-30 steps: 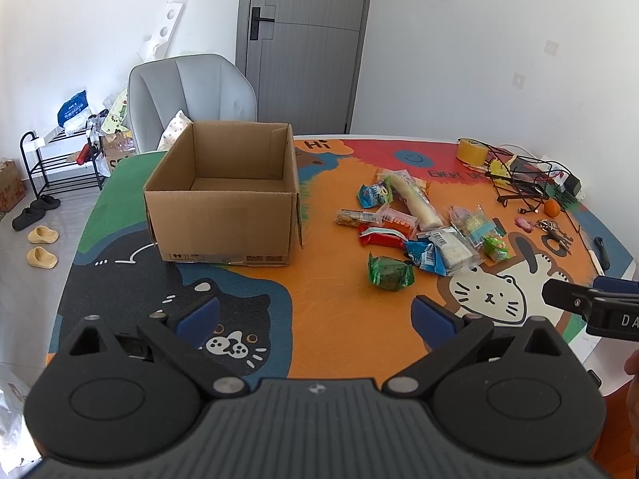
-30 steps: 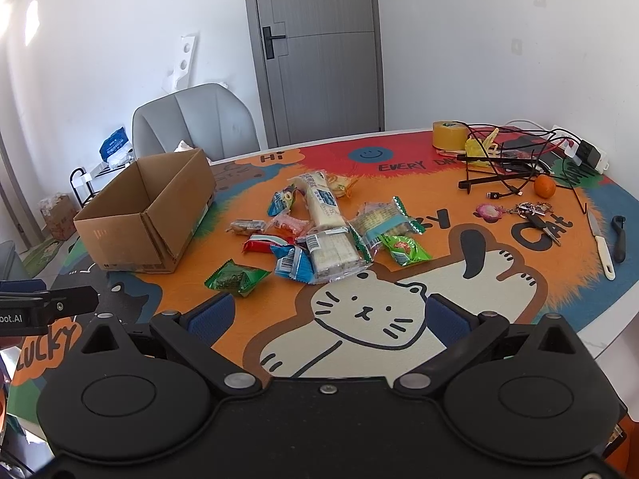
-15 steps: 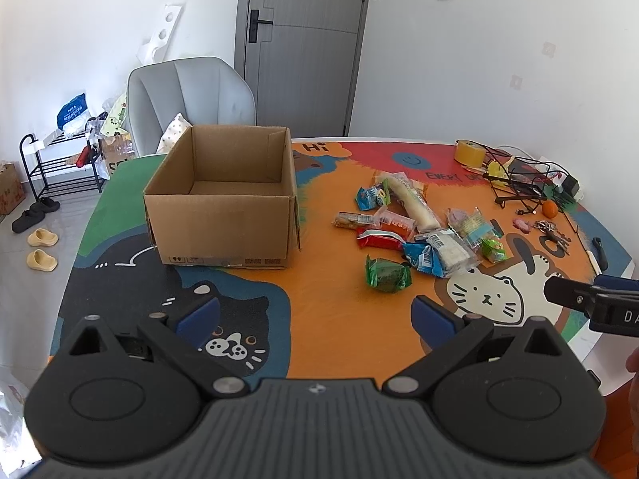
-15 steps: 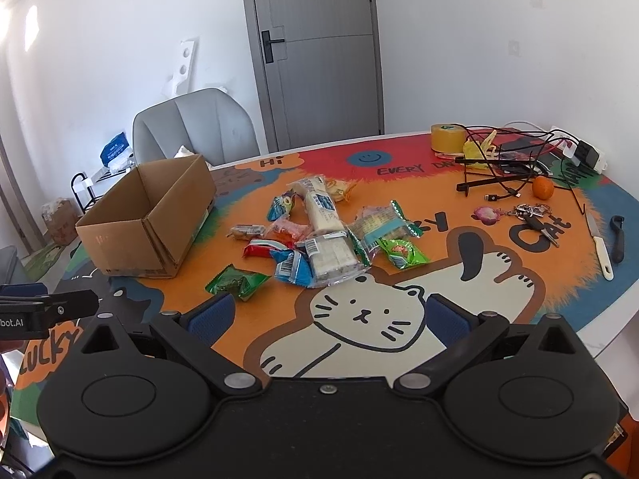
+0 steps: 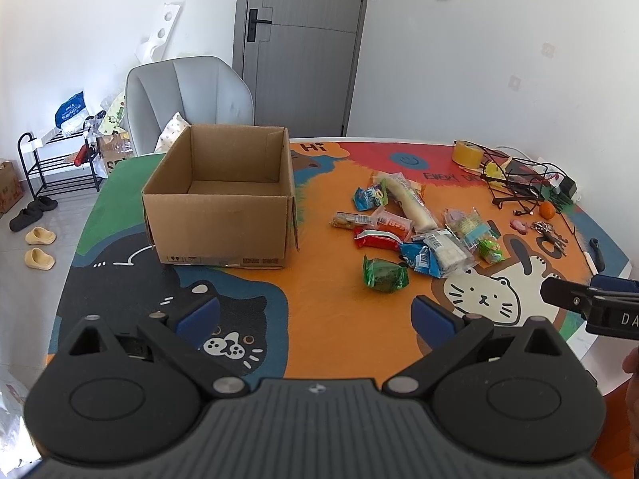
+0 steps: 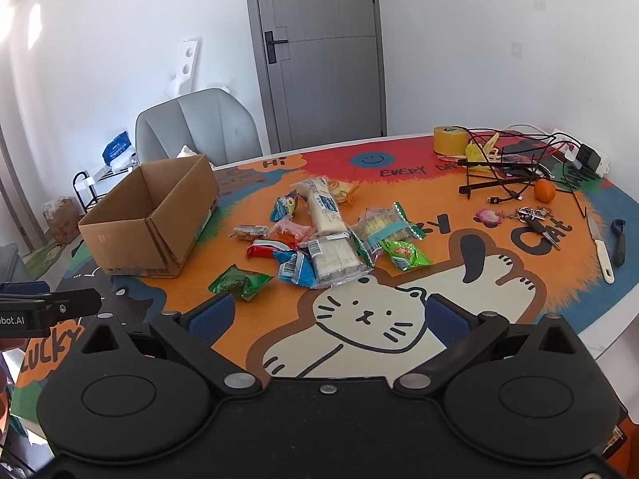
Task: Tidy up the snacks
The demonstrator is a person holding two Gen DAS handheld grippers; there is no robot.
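Observation:
An open, empty cardboard box stands on the left of the cartoon table mat. A pile of several wrapped snacks lies to its right, with a green packet nearest me. My left gripper is open and empty, held above the near table edge in front of the box. My right gripper is open and empty, above the near edge in front of the snacks.
A tape roll, wire stand with cables, orange, keys, knife and peeler lie at the right. A grey chair stands behind the table; a shoe rack on the floor, left.
Both grippers have drawn back and risen a little, so the box and snacks look slightly farther away. Nothing on the table has moved.

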